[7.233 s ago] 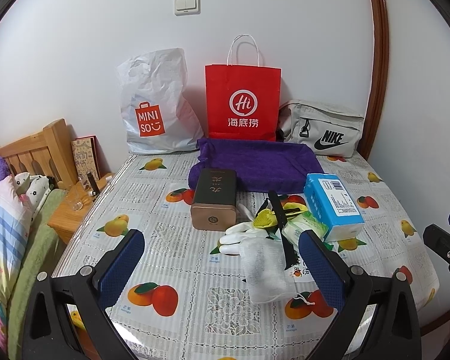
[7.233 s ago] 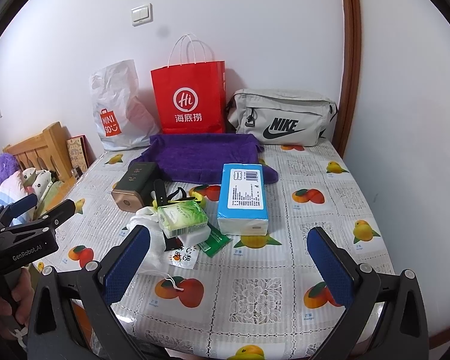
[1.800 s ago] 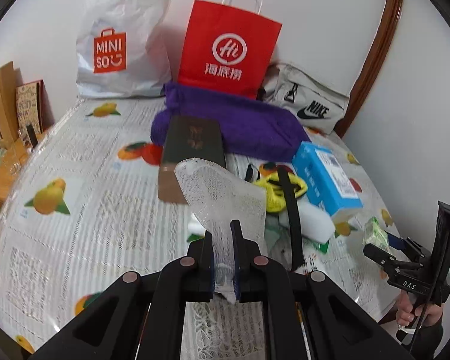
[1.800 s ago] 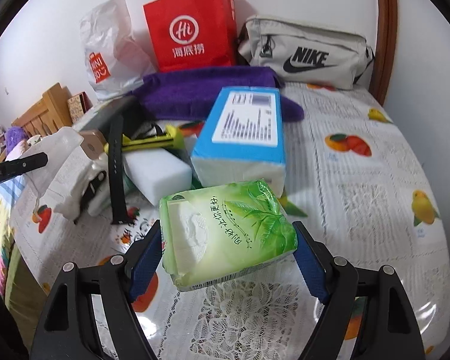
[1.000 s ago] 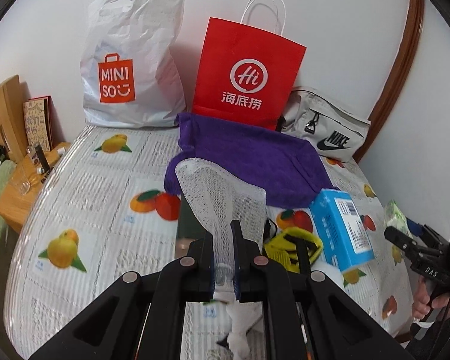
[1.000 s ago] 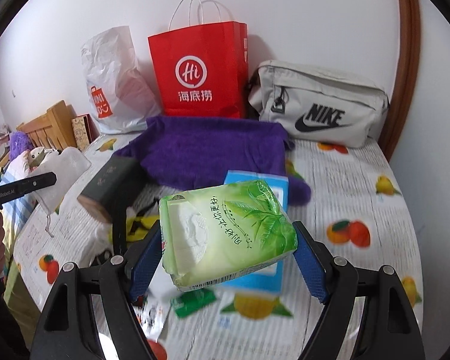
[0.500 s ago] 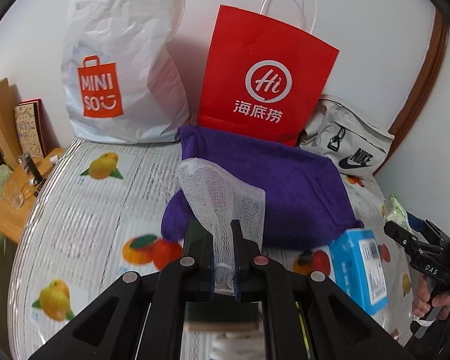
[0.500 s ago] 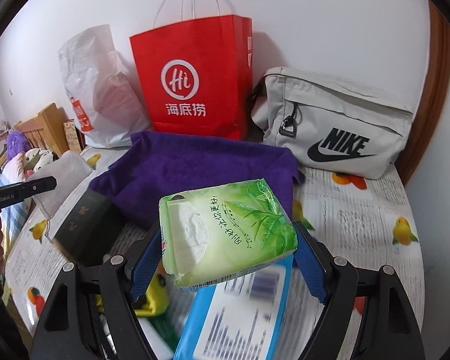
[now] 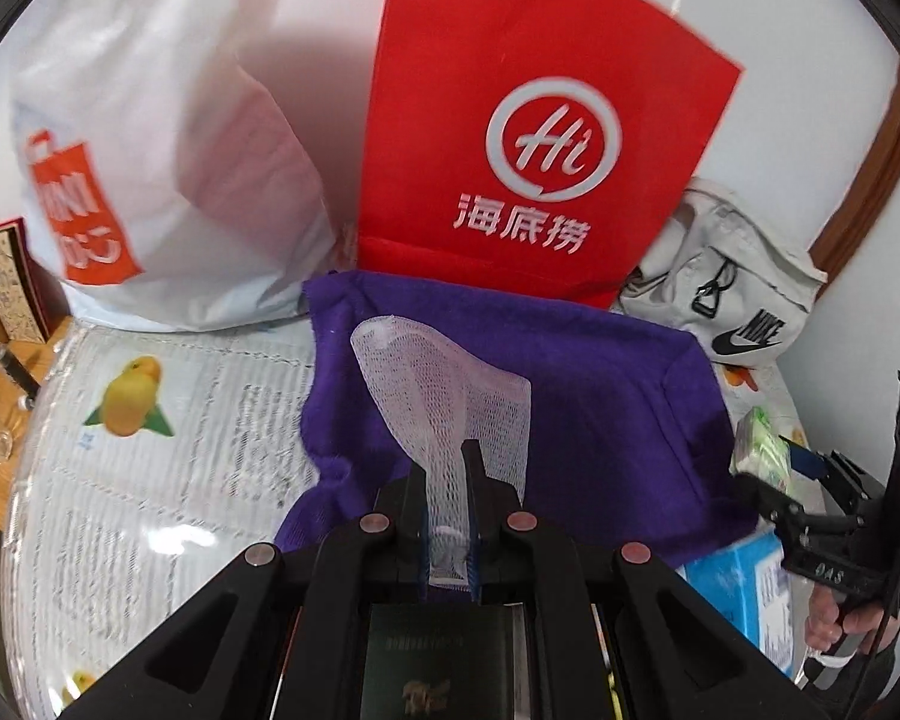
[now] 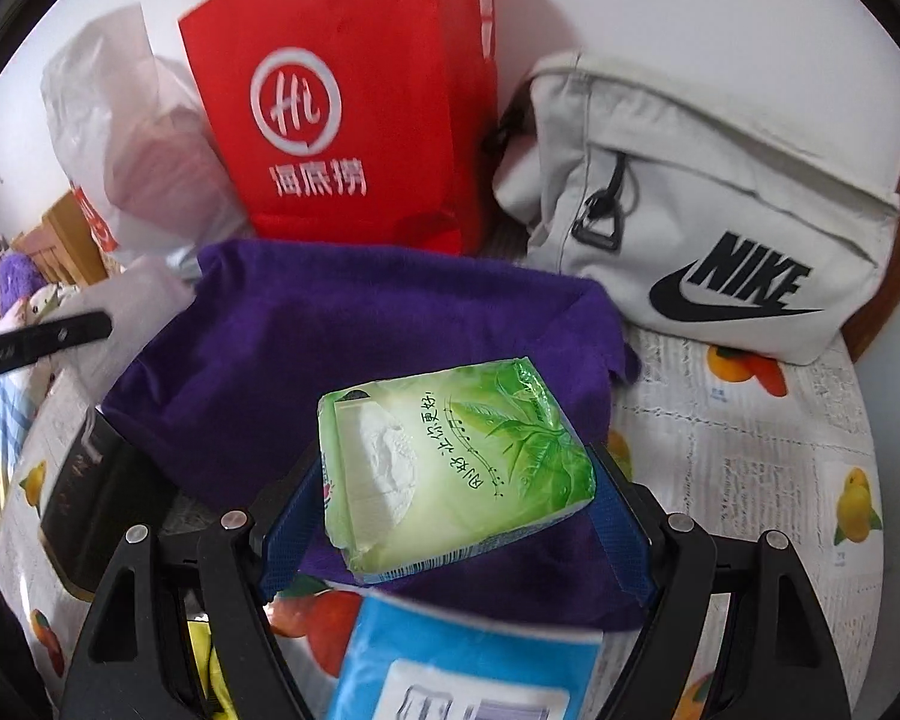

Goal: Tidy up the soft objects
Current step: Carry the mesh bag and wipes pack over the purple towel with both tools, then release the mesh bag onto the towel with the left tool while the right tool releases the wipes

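Left wrist view: the left claw (image 9: 447, 516) is clenched on a white mesh pouch (image 9: 450, 399), which stands up from between the pads over a folded purple fleece cloth (image 9: 600, 420).
Right wrist view: the right claw (image 10: 456, 516) grips a green plastic pack of tissues (image 10: 450, 468) across its width, the blue pads pressing both ends.
Where the soft things are: both are in the air above the purple cloth, neither resting on it; the cloth lies on the tabletop (image 9: 168, 480) with its fruit-print cover, at the foot of a red paper carrier bag (image 9: 528, 138).
Neighbours: a white plastic shopping bag (image 9: 168, 150) leans left of the red one, and a pale grey zip pouch with a black logo (image 10: 708, 210) sits to its right.
Below the claws: a dark rectangular box (image 9: 432, 660) lies under the left claw, and a blue tissue box (image 10: 468, 660) under the right.
Step in hand: it looks like a carry toward the purple cloth, which seems to be the collecting spot.
Risk, mesh pouch: it is pinched only at its lower end, so the limp top could flop over and land crumpled, or catch on the claw when let go.
Risk, tissue pack: the slick wrapper is squeezed and tilted; it may slide off the pads, or tumble down the cloth's slope onto the blue box.
Risk, surroundings: the red bag stands close behind, and a far reach could knock it over.
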A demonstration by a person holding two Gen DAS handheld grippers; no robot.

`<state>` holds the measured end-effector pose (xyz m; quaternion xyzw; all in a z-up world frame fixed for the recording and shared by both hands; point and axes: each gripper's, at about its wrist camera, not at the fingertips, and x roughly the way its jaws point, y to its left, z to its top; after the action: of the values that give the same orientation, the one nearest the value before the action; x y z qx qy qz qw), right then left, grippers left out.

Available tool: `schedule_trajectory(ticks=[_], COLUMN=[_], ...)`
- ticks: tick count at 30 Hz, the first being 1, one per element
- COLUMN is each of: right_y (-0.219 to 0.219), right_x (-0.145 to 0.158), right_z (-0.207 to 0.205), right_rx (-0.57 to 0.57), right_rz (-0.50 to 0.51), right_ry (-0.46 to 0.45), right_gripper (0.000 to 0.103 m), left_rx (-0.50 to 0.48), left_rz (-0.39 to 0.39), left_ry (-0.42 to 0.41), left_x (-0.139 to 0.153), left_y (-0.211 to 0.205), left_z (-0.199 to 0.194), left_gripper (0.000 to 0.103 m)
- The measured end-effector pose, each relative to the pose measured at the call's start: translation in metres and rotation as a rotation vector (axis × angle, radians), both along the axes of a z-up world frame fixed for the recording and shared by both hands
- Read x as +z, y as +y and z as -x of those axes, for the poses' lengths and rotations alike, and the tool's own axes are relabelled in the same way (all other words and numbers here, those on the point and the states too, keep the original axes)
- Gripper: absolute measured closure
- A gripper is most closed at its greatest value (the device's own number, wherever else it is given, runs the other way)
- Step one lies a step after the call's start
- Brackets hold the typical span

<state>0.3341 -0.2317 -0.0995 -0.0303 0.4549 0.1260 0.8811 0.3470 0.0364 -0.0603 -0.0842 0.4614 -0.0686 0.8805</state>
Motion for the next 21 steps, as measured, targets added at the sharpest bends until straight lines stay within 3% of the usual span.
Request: schedule_trajectory(ticks=[12,21], right_y=[0.006,0.015], right_x=[-0.031,-0.04], right_z=[-0.028,-0.042], right_rx=[0.059,0.101], right_rz=[0.038,0.042], right_ry=[0.094,0.164], right_gripper=[0.022,0.022], left_rx=[-0.007,0.0], left_rz=[0.037,0.054], left_ry=[0.097,0.139], left_x=[-0.04,-0.055], left_y=[-0.01,-0.01], left_z=[-0.059,-0.078], left_gripper=[0.094,0.094])
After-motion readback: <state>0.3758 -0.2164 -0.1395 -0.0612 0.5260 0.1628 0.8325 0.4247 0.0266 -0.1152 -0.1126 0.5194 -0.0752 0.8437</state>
